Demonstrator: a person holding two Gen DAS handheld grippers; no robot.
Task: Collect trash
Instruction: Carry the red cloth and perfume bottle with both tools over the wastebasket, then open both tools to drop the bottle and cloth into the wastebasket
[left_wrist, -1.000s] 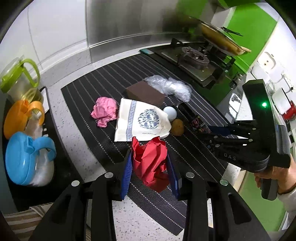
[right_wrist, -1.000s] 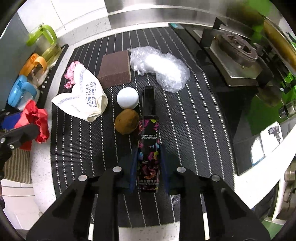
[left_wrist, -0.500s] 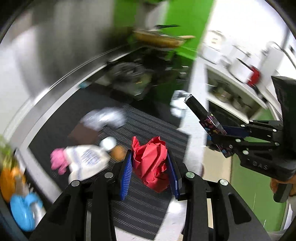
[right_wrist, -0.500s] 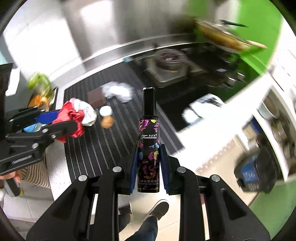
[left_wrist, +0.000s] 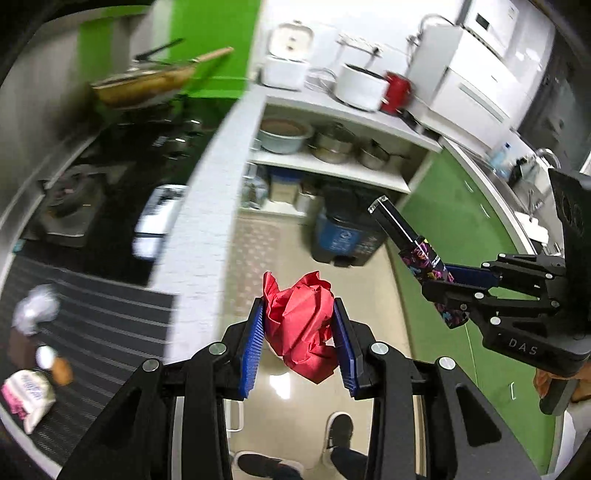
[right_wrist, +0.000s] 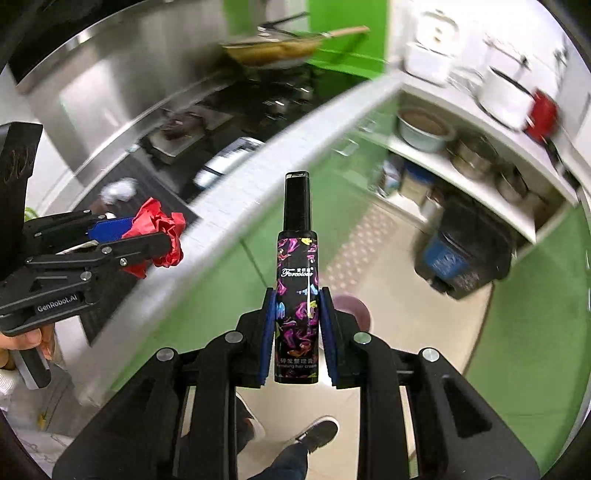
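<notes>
paper wad btwn L jaws | bottle btwn R jaws | bin on floor ahead

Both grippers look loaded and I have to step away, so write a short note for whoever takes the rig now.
Left gripper: shut on the crumpled red paper, over the floor.
Right gripper: shut on the black floral bottle, also off the counter.
Blue-fronted bin stands on the floor by the shelves; nothing dropped in yet.
Left on the striped mat: clear plastic wrap, printed white bag, and small round items beside it.
</notes>
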